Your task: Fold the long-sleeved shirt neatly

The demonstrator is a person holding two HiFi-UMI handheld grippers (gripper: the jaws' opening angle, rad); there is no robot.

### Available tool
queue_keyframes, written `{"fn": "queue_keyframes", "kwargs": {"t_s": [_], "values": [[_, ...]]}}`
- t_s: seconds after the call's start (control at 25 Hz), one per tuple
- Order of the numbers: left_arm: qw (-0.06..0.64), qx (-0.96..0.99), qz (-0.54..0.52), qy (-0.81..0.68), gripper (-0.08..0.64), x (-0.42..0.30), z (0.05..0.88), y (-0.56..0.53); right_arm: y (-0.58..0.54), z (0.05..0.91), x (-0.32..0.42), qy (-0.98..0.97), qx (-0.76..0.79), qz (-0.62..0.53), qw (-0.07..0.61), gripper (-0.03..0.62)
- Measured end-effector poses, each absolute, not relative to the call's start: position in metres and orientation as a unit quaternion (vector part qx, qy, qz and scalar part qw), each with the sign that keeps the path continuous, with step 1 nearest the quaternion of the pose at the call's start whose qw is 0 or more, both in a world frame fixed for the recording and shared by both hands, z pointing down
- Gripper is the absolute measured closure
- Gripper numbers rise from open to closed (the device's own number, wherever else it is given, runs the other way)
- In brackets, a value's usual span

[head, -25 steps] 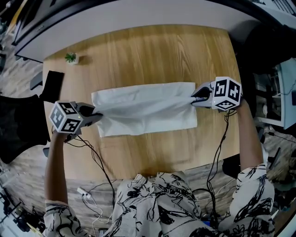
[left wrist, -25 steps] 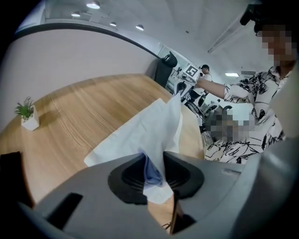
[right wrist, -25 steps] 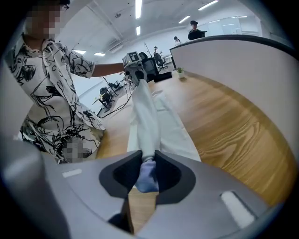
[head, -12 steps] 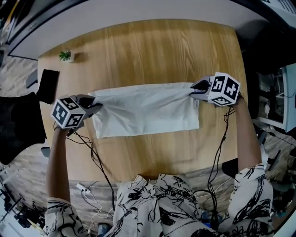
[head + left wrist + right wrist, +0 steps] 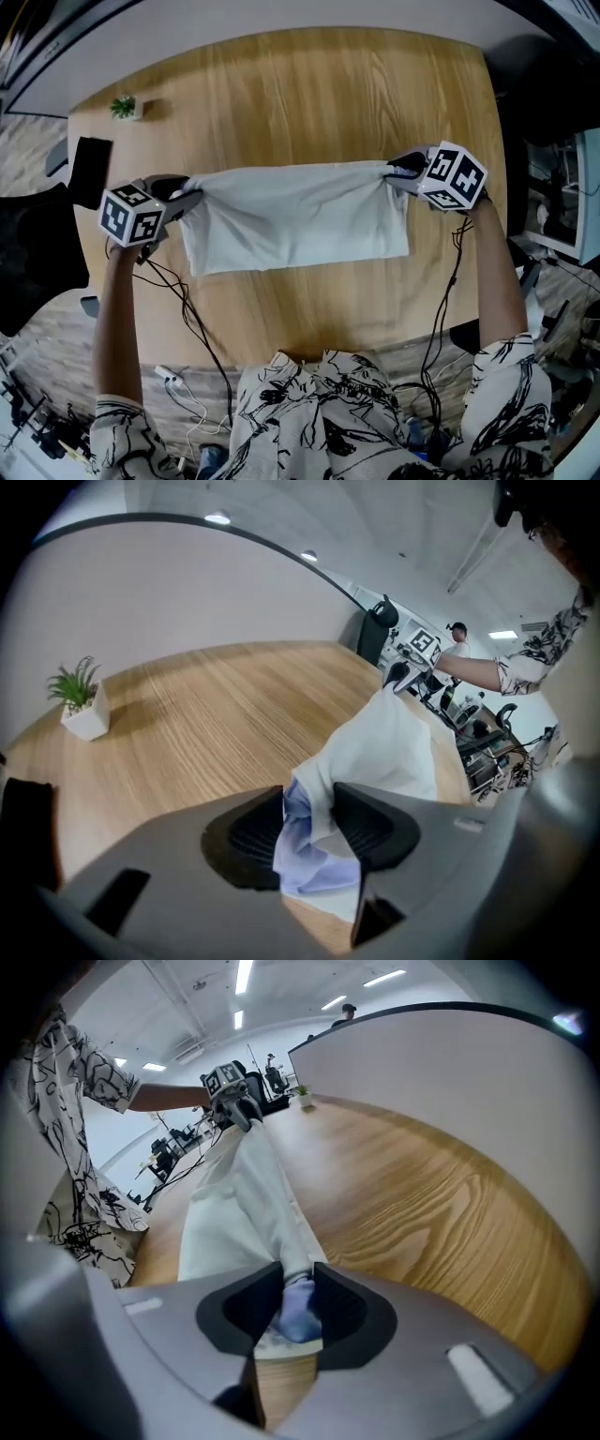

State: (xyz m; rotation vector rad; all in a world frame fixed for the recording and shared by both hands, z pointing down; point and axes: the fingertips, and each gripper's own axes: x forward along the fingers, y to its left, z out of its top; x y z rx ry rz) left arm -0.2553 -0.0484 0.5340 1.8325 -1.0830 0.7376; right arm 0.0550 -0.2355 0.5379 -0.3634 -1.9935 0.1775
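The white long-sleeved shirt [image 5: 291,217] lies as a wide folded rectangle across the wooden table [image 5: 309,103]. My left gripper [image 5: 184,197] holds its far left corner. White and pale blue cloth [image 5: 394,752] fills the gap between the jaws of the left gripper [image 5: 309,829] and touches both pads; those jaws have just been opening. My right gripper [image 5: 394,173] holds the far right corner. In the right gripper view the gripper [image 5: 298,1302] is shut on a bunched bit of shirt [image 5: 244,1204], which runs in a stretched line towards the other hand.
A small potted plant [image 5: 122,108] stands at the table's far left corner, with a black phone-like slab [image 5: 89,169] near the left edge. Cables hang off the table's near edge [image 5: 309,342] towards the person's patterned sleeves. Office desks and chairs lie beyond.
Both grippers have carried the shirt's edge away from me and lower, from the middle of its short sides to its far corners. The shirt now lies flatter and wider.
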Motion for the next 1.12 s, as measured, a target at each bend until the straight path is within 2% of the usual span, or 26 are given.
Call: {"fn": "queue_keyframes", "kwargs": {"t_s": [0.2, 0.32, 0.44, 0.48, 0.56, 0.64, 0.72, 0.88, 1.12], "values": [[0.396, 0.725, 0.294, -0.481, 0.302, -0.272, 0.532, -0.049, -0.255, 0.529, 0.059, -0.864, -0.087, 0.086, 0.489, 0.386], [0.353, 0.728, 0.279, -0.517, 0.261, -0.285, 0.510, -0.047, -0.260, 0.510, 0.060, -0.884, -0.049, 0.060, 0.461, 0.382], [0.297, 0.751, 0.274, -0.522, 0.264, -0.271, 0.476, -0.048, -0.252, 0.479, 0.053, -0.906, -0.022, 0.006, 0.423, 0.379], [0.276, 0.762, 0.276, -0.517, 0.283, -0.259, 0.466, -0.049, -0.246, 0.470, 0.049, -0.913, -0.015, -0.009, 0.408, 0.385], [0.242, 0.782, 0.284, -0.500, 0.356, -0.233, 0.454, -0.051, -0.231, 0.458, 0.036, -0.924, -0.009, -0.022, 0.382, 0.473], [0.212, 0.788, 0.307, -0.489, 0.464, -0.215, 0.457, -0.054, -0.218, 0.462, 0.023, -0.926, -0.007, -0.025, 0.376, 0.558], [0.188, 0.778, 0.340, -0.494, 0.547, -0.206, 0.471, -0.059, -0.209, 0.478, 0.015, -0.921, -0.007, -0.025, 0.389, 0.580], [0.196, 0.730, 0.400, -0.518, 0.555, -0.216, 0.518, -0.063, -0.212, 0.518, 0.021, -0.900, 0.006, -0.034, 0.434, 0.580], [0.246, 0.698, 0.376, -0.558, 0.554, -0.239, 0.546, -0.062, -0.234, 0.545, 0.032, -0.894, 0.038, -0.014, 0.446, 0.580]]}}
